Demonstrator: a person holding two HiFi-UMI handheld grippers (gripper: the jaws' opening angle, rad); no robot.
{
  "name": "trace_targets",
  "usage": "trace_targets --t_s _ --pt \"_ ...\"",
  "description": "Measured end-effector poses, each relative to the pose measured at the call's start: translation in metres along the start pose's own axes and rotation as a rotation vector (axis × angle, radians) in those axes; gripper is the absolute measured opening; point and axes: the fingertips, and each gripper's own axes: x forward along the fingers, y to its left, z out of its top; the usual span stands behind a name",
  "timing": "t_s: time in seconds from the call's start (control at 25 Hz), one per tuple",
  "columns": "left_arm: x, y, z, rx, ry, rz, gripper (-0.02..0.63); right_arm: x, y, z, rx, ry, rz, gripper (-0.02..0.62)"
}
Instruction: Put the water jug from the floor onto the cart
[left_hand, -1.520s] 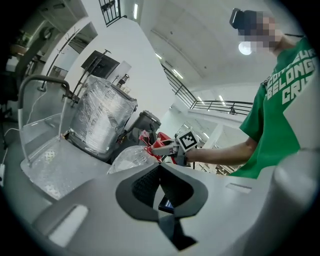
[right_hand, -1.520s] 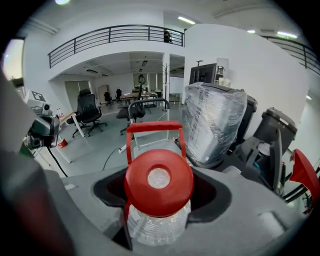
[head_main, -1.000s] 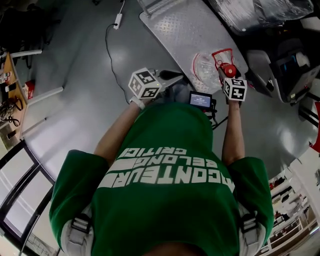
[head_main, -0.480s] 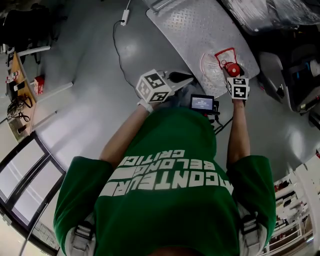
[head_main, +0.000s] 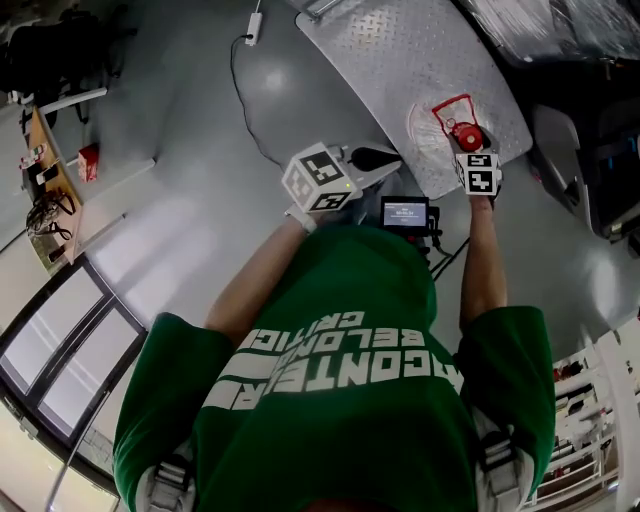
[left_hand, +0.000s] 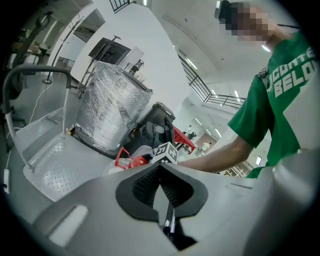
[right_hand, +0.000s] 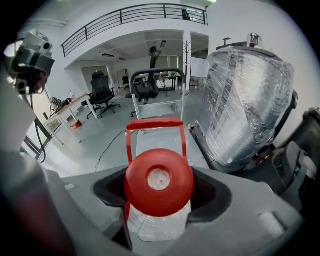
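jug (right_hand: 159, 226): over the cart (head_main: 400, 60) deck | right claw (head_main: 470, 152): clenched on jug's neck under red cap (right_hand: 159, 182) | left claw (left_hand: 161, 172): closed; empty | handling: likely heavy, sloshing, thin-walled; hold neck or handle (right_hand: 154, 124)

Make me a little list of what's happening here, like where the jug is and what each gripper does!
water jug: clear, with a red cap and a red carry handle
jug's place: over the cart deck; can't tell if it touches
right gripper: fingers closed on the jug at its cap end
left gripper: fingers shut, nothing held
cart: grey metal deck, loop handle at far end
beside cart: big plastic-wrapped object
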Motion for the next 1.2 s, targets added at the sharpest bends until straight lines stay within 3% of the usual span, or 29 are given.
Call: trace_targets --t_s 0.68,1.2 --pt "0.011 0.026 0.017 -0.060 0.011 0.040 0.012 0.062 -0.004 -0.015 -0.024 0.094 0.017 0.305" --pt "0.010 0.028 0.020 -0.053 0.009 0.040 0.012 0.065 0.003 -0.025 -0.059 0.091 0.013 0.305"
